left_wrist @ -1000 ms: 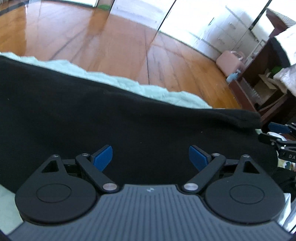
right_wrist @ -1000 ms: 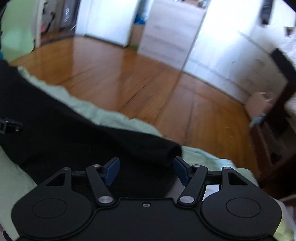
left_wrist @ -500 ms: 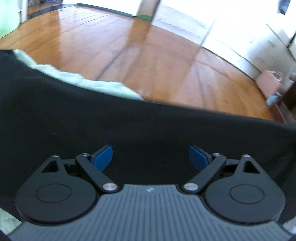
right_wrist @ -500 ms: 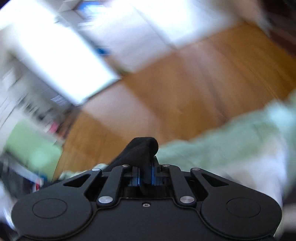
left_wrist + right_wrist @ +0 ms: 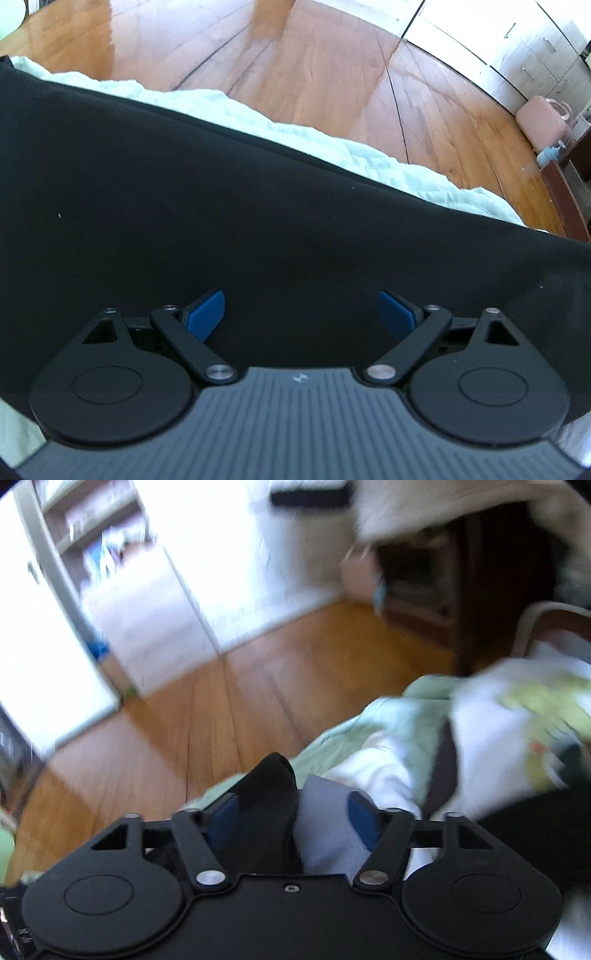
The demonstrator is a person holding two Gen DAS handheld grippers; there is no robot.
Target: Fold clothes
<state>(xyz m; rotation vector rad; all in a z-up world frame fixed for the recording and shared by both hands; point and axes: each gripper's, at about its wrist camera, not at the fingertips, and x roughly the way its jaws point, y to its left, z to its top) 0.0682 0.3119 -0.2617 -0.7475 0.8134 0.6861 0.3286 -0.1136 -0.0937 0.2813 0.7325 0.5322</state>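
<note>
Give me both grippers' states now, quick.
Left gripper: open, empty, above the black garment.
Right gripper: jaws opening, with a fold of black cloth between them, no longer clamped.

The black garment (image 5: 258, 229) lies spread flat across pale green bedding (image 5: 332, 151), its far edge running straight near the bed's side, while in the right wrist view a bunched black fold (image 5: 271, 794) of it stands up between blue pads (image 5: 364, 819).

Daylight glared off the wooden floor (image 5: 332, 74) and bleached the cabinets beyond it. The right wrist view was motion-blurred throughout; both views curved at their edges.
</note>
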